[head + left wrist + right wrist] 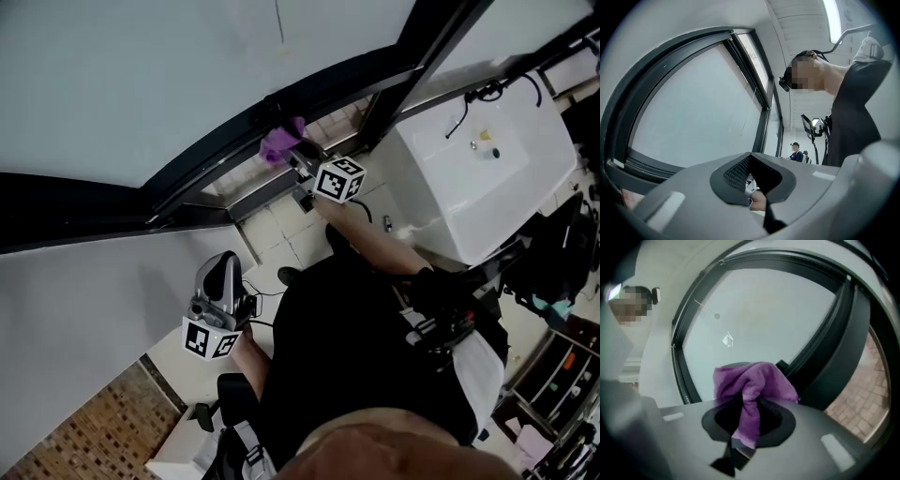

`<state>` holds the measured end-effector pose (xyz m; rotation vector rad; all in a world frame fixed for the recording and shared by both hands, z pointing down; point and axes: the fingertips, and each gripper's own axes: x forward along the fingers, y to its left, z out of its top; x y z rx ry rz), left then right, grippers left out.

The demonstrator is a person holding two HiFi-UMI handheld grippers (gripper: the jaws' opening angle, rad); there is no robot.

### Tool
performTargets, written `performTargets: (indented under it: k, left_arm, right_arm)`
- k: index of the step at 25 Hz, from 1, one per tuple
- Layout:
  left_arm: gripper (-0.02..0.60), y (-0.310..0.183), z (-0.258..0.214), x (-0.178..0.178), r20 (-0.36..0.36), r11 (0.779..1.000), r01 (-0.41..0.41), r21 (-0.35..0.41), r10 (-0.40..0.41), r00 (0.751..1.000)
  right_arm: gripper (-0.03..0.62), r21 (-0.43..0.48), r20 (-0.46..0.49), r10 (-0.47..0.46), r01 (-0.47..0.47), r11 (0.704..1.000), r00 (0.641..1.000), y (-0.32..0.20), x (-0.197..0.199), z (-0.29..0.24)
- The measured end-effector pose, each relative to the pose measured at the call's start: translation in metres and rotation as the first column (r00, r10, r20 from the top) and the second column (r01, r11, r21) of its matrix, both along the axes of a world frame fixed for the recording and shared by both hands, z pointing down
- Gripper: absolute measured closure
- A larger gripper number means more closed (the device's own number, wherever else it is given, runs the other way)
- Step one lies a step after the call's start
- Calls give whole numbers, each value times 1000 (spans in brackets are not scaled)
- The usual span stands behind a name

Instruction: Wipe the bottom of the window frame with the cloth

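The purple cloth [279, 142] is sitting bunched against the bottom rail of the window frame [211, 178], about midway along it and just left of the dark upright post. The right gripper [292, 157] is holding it there. In the right gripper view its fingers [780, 418] are pinching one fold, while the rest of the fabric is puffing out past the tips toward the glass. The left gripper [214, 298] is hanging low on the near side, well apart from the frame, with its fingers pressed together on nothing.

The wipe seems to be under way. To do it well, the loose bulk of the cloth, not the hard tips, should be pressing down into the rail's groove. The stroke should be running steadily along the rail, parallel to the glass. Only a narrow fold is in the pinch, so dragging too hard could be pulling the cloth free
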<state>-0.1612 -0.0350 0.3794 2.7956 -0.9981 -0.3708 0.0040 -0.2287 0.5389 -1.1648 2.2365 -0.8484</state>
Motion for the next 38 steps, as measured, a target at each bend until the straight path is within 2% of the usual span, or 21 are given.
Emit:
performTargets:
  k: [2, 5, 10, 14, 19, 20, 21, 22, 23, 24, 25, 26, 27, 28, 31, 34, 35, 36, 37, 38]
  left_arm:
    - [581, 3, 1, 0, 4, 1000, 9, -3, -9, 1000]
    - [581, 6, 4, -4, 9, 1000, 29, -13, -28, 1000]
    - [581, 11, 2, -10, 19, 999, 45, -20, -45, 999]
    - [581, 10, 6, -4, 22, 999, 26, -35, -25, 999]
    - [581, 15, 5, 12, 33, 999, -16, -32, 17, 999]
    - [581, 15, 6, 13, 34, 999, -19, -33, 20, 999]
    - [581, 16, 6, 13, 35, 999, -20, -35, 21, 999]
    - [581, 15, 7, 12, 34, 999, -19, -38, 20, 999]
    - [581, 14, 9, 10, 33, 999, -16, -42, 18, 999]
    - [581, 14, 10, 8, 32, 999, -13, -46, 15, 999]
    - [581, 13, 10, 8, 34, 999, -12, -49, 14, 999]
    - [581, 12, 10, 8, 36, 999, -15, -48, 17, 999]
    - [581, 13, 10, 9, 38, 999, -20, -44, 21, 999]
    - [581, 14, 10, 10, 38, 999, -23, -41, 25, 999]
    - [581, 18, 11, 3, 34, 999, -19, -44, 21, 999]
    - [581, 19, 12, -5, 26, 998, -17, -53, 18, 999]
    - [581, 19, 13, -6, 22, 998, -18, -55, 19, 1000]
    - [581, 20, 14, -7, 18, 998, -21, -56, 22, 1000]
    - [581, 20, 14, -8, 16, 998, -26, -55, 27, 999]
    - [581, 20, 14, -8, 16, 998, -33, -54, 34, 999]
  right_arm:
    - [530, 50, -73, 70, -67, 996, 995, -22, -1, -7]
    - [530, 133, -200, 126, -101, 986, 972, -36, -7, -15]
    - [528, 268, -405, 207, -101, 958, 891, -46, -5, -22]
    - [528, 315, -447, 224, -82, 946, 866, -48, -8, -24]
    - [528, 327, -436, 194, -46, 944, 879, -39, -12, -26]
    - [528, 324, -418, 180, -38, 945, 891, -36, -12, -25]
    - [528, 292, -358, 148, -41, 956, 922, -31, -11, -23]
    - [528, 210, -221, 100, -53, 976, 970, -26, -11, -18]
    - [529, 77, 5, 59, -60, 995, 998, -20, -11, -9]
    - [530, -70, 267, 59, -41, 997, 962, -13, -14, 1]
    - [530, -193, 483, 99, -5, 981, 870, -5, -18, 10]
    - [530, -278, 614, 151, 34, 960, 775, 2, -24, 17]
    - [530, -329, 676, 186, 66, 942, 713, 10, -31, 22]
    - [530, -354, 692, 200, 85, 931, 693, 18, -37, 26]
    - [530, -408, 661, 247, 62, 911, 709, 37, -31, 39]
    - [530, -502, 633, 331, 46, 864, 699, 47, -16, 58]
    - [530, -511, 629, 352, 27, 859, 693, 46, -10, 64]
    - [530, -493, 622, 361, -11, 870, 695, 40, 0, 64]
    - [530, -451, 596, 357, -67, 890, 719, 29, 10, 57]
    - [530, -390, 544, 342, -129, 912, 766, 16, 17, 44]
